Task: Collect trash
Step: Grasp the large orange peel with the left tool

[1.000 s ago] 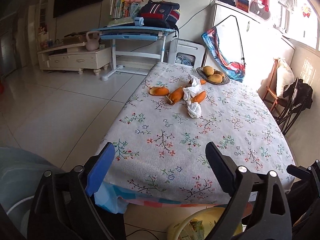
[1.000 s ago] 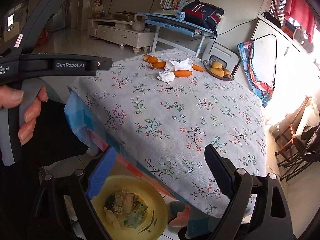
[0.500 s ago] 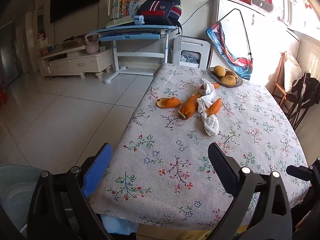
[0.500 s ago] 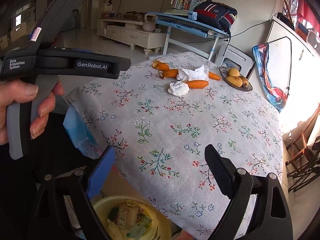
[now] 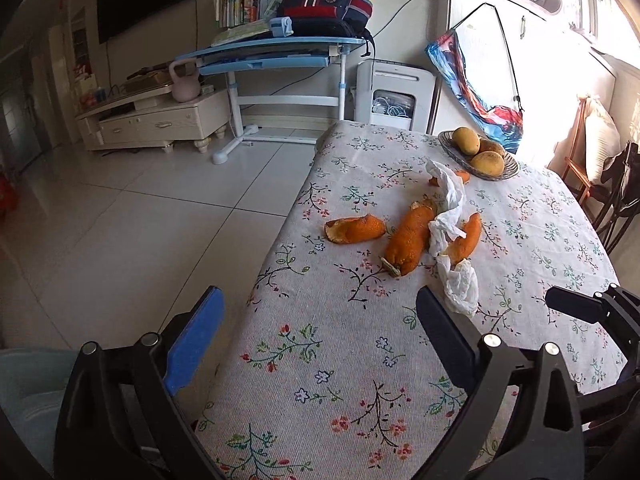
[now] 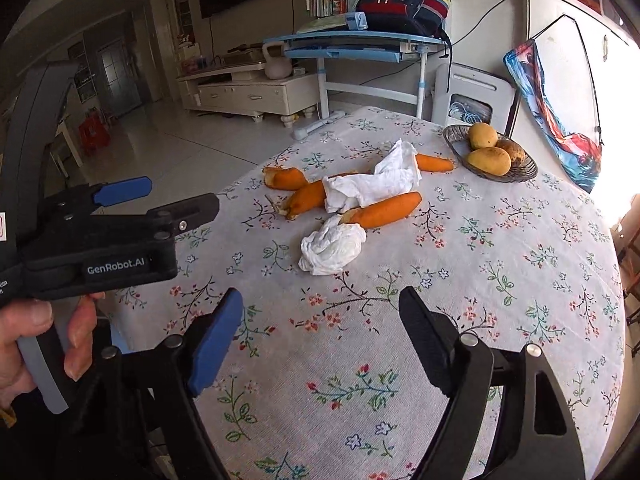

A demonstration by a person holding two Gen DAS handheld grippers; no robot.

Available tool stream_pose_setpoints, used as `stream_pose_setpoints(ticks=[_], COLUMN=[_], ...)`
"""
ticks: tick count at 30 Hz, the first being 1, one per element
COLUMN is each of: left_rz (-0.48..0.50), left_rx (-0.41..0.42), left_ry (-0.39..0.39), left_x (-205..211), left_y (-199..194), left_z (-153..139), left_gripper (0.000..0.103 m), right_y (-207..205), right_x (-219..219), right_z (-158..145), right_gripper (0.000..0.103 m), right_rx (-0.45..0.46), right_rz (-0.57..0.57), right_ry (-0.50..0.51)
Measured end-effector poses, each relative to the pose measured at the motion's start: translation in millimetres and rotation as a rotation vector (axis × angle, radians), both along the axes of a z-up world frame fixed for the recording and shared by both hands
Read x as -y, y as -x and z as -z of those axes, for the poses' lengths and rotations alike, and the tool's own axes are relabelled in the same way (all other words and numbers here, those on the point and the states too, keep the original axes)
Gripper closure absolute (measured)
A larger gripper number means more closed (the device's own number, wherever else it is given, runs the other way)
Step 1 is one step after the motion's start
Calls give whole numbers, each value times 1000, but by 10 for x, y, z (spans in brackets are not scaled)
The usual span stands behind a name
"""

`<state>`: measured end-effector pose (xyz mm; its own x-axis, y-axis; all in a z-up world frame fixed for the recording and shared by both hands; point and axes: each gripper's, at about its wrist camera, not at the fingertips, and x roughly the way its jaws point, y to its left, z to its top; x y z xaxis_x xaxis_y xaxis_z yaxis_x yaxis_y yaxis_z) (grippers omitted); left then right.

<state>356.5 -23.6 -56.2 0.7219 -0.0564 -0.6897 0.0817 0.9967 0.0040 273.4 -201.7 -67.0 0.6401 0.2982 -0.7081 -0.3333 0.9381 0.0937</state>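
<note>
Orange peel pieces and crumpled white tissues lie in a cluster on the floral tablecloth. A longer tissue drapes over the peels. My left gripper is open and empty over the table's near left edge, short of the peels. My right gripper is open and empty, just short of the crumpled tissue. The left gripper also shows at the left in the right wrist view.
A dish of mangoes stands beyond the trash. A blue desk with a backpack and a low white cabinet stand across the tiled floor. Chairs stand at the table's right side.
Both grippers have moved forward over the table toward the trash. The yellow bin seen below the table edge has dropped out of view. Both stay open.
</note>
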Motion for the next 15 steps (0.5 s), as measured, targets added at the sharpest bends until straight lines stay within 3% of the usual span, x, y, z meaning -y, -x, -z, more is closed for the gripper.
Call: stream_pose_setpoints(ticks=[8, 15], left_rz=[-10, 69], left_rx=[-35, -50], left_ry=[-9, -67], left_x=[32, 301], left_y=[-320, -474], left_z=[111, 186], left_gripper=[10, 10], right_y=[-342, -467], right_x=[-86, -52], right_z=[135, 254], right_gripper=[41, 58], right_rx=[-45, -96], right_rz=[-3, -13], right_ry=[-8, -12])
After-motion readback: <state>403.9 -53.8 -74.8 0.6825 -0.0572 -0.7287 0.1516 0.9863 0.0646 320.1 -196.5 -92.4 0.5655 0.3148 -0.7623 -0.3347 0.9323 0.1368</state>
